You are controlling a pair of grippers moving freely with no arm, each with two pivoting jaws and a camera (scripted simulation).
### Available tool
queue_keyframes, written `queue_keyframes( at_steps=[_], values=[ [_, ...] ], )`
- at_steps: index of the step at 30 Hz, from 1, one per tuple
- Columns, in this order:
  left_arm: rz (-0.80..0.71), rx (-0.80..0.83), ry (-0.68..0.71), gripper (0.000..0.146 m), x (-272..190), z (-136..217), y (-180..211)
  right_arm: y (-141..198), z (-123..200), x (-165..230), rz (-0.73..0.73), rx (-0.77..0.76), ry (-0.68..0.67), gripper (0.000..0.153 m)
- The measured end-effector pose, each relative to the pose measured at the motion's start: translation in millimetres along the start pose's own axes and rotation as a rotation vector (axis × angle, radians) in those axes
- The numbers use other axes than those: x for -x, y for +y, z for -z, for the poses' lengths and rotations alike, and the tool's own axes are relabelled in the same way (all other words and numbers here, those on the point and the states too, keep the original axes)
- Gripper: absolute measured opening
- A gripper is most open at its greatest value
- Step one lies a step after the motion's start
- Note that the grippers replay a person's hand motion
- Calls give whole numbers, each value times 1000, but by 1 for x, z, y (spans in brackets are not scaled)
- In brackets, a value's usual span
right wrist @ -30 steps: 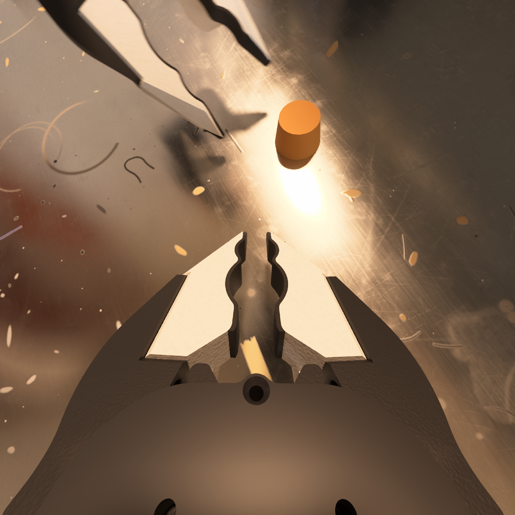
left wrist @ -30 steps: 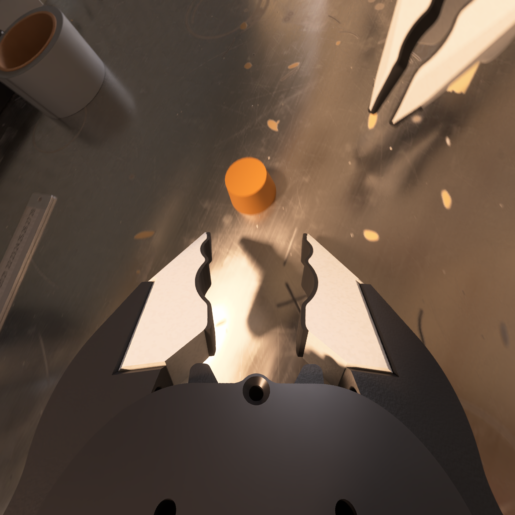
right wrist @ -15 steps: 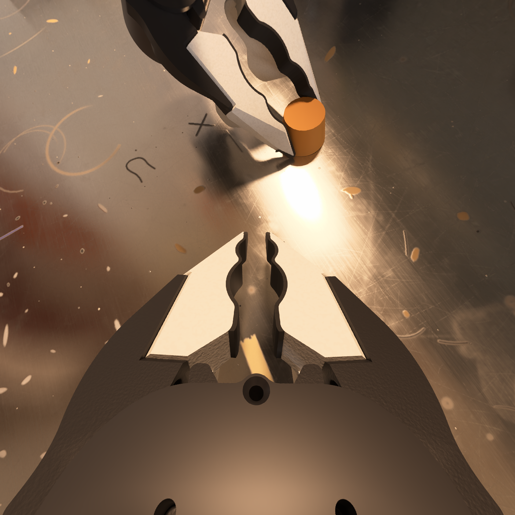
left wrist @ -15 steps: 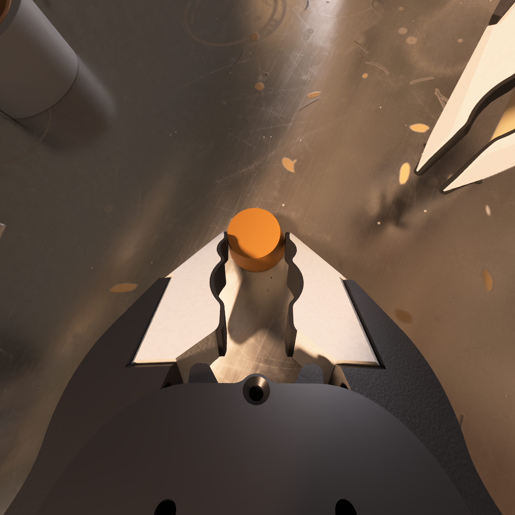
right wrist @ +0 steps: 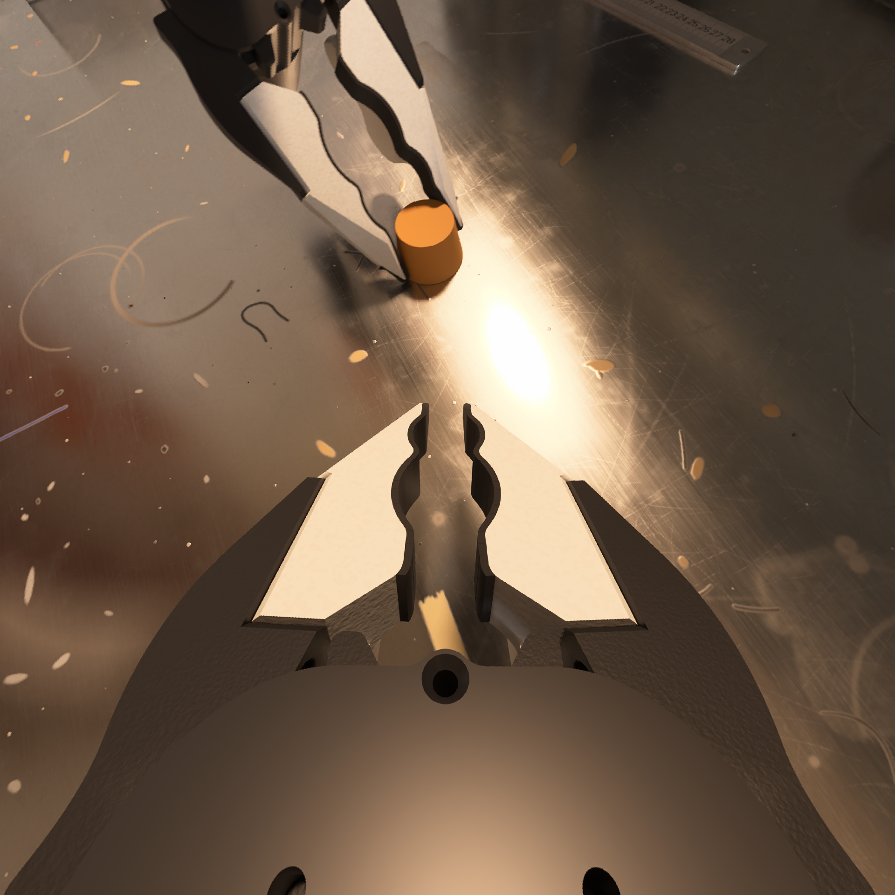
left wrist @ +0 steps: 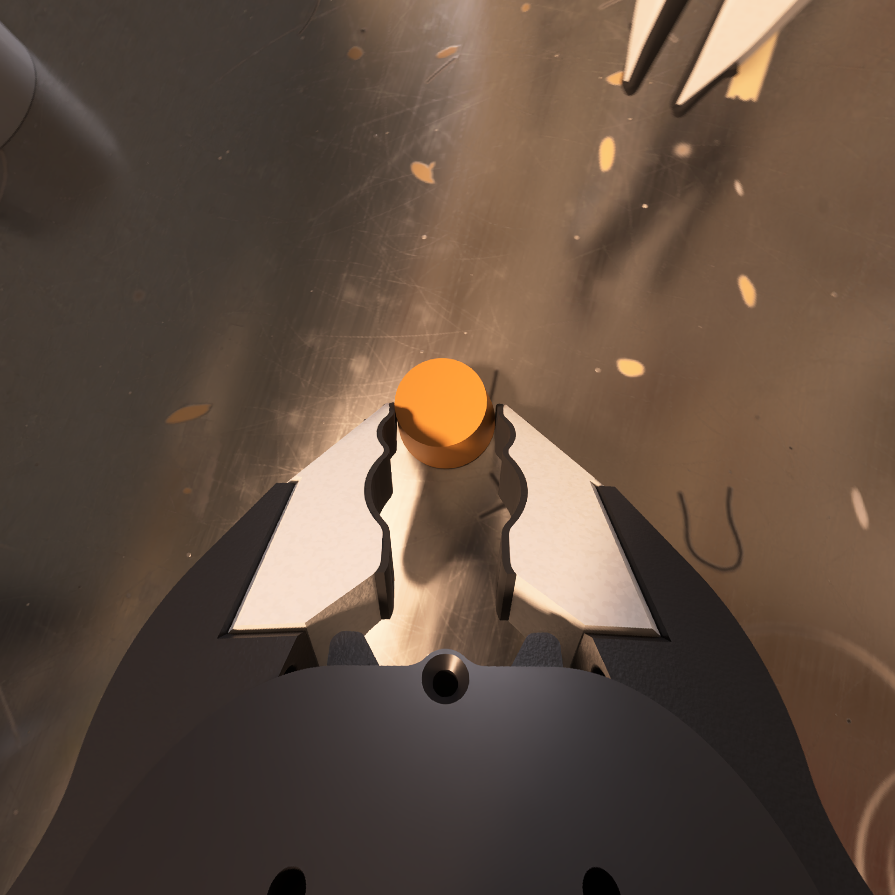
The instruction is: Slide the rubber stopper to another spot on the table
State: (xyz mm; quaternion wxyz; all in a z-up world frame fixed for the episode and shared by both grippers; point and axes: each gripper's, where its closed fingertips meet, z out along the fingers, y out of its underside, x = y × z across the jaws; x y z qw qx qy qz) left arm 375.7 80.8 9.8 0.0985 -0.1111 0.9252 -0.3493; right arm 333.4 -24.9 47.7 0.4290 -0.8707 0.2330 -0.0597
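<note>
The orange rubber stopper [left wrist: 440, 411] stands upright on the scratched metal table [left wrist: 290, 242]. My left gripper [left wrist: 445, 411] is shut on it, one fingertip pressed against each side, low at the table surface. In the right wrist view the stopper [right wrist: 426, 242] sits between the tips of the left gripper [right wrist: 428, 249], ahead and slightly left. My right gripper [right wrist: 445, 407] is shut with only a narrow slit between its fingers, holds nothing, and hovers apart from the stopper. It also shows at the top right of the left wrist view [left wrist: 654, 99].
A grey tube [left wrist: 12, 97] lies at the far left edge. A metal ruler [right wrist: 678, 29] lies at the back right. A thin dark wire curl [left wrist: 712, 532] lies right of the left gripper. A tan strip [right wrist: 438, 624] lies under the right gripper.
My left gripper came forward, closed on the stopper, then slid it leftward and a little nearer in the right wrist view. The right gripper stayed almost still and shut.
</note>
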Motion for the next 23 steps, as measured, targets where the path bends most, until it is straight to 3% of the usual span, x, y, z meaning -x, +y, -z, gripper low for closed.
queue_keyframes(
  at_steps=[6, 9, 10, 23],
  values=[
    [-28, -53, 7, 41, -10, 3, 1, -4, -1, 0, 1, -1, 15, 16],
    [-8, -59, 9, 66, -10, 3, 1, -6, 3, -3, 5, -9, 33, 17],
    [-2, -66, 13, 68, -11, 3, 1, -7, 5, -5, 5, -10, 40, 17],
    [-23, -72, 22, 61, -15, 1, -2, -15, 16, -17, -1, -43, 66, 18]
  ],
)
